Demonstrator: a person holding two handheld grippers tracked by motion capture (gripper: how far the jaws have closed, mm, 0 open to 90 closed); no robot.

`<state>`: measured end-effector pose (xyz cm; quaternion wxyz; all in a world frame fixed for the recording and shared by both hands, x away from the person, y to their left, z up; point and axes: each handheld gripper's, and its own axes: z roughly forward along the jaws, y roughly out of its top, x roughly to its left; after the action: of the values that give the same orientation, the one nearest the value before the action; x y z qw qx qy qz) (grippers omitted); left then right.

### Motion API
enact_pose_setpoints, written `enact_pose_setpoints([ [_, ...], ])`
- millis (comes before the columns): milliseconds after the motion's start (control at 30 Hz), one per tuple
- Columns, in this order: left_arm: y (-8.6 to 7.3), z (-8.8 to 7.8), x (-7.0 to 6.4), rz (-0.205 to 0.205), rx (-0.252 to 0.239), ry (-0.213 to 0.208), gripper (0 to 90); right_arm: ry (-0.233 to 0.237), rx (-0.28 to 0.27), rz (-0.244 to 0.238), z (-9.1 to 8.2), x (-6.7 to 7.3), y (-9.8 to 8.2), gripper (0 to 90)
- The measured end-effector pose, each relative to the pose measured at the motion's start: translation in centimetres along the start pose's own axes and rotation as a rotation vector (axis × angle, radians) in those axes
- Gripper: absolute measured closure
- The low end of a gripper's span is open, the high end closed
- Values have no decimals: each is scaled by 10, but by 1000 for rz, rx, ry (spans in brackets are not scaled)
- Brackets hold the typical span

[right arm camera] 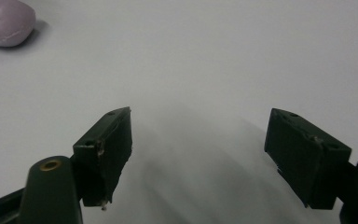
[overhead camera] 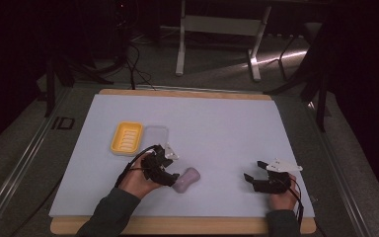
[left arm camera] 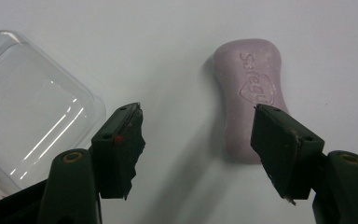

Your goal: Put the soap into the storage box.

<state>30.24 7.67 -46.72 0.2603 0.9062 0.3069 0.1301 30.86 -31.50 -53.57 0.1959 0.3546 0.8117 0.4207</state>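
On the white mat, near the person's edge, the pink soap lies flat and loose, just beside the left gripper, whose jaws stand spread with one tip over the bar's end and nothing between them. The yellow soap dish and its clear lid sit apart side by side, the dish empty, so the soap seems not yet picked up or boxed. The left hand angles in toward the bar; the right gripper hovers well apart, jaws spread over bare mat.
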Motion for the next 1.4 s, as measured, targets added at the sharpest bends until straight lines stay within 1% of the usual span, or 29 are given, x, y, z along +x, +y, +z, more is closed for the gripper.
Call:
enact_pose_setpoints([
  [133, 4, -1, -2, 9, 2, 0, 345, -1, -1, -2, 0, 0, 0, 228],
  [300, 9, -2, -2, 11, 10, -14, 344, -2, -2, -3, 0, 0, 0, 227],
  [433, 13, -3, -4, 20, 18, -21, 341, -2, -5, 0, 0, 0, 0, 228],
  [533, 16, -2, -6, 22, 26, -28, 339, -3, -5, 0, 0, 0, 0, 227],
  [600, 18, -1, -7, 34, 41, -31, 335, -3, -5, 0, 0, 0, 0, 227],
  [700, 21, 1, -10, 38, 53, -34, 330, -3, -5, -2, 0, 0, 0, 228],
  [733, 22, 2, -11, 34, 54, -35, 327, -3, -5, -1, 0, 0, 0, 227],
  [767, 23, 3, -11, 41, 63, -36, 327, -3, -5, -1, 0, 0, 0, 227],
  [833, 25, 4, -13, 37, 65, -37, 319, -2, -6, 0, 0, 0, 0, 228],
  [967, 29, 7, -15, 37, 84, -54, 312, -2, -5, -2, 0, 0, 0, 227],
  [1000, 30, 8, -15, 44, 96, -58, 307, -2, -5, -2, 0, 0, 0, 228],
  [1033, 30, 9, -16, 44, 94, -60, 306, -2, -5, -2, 0, 0, 0, 227],
  [1167, 32, 15, -16, 40, 107, -63, 305, -2, -5, -2, 0, 0, 0, 227],
  [1233, 32, 18, -16, 39, 117, -58, 301, -2, -5, -1, 0, 0, 0, 228],
  [1333, 32, 23, -17, 43, 131, -54, 275, -2, -5, 0, 0, 0, 0, 228],
  [1400, 33, 25, -18, 40, 130, -56, 268, -2, -5, 0, 0, 0, 0, 227],
])
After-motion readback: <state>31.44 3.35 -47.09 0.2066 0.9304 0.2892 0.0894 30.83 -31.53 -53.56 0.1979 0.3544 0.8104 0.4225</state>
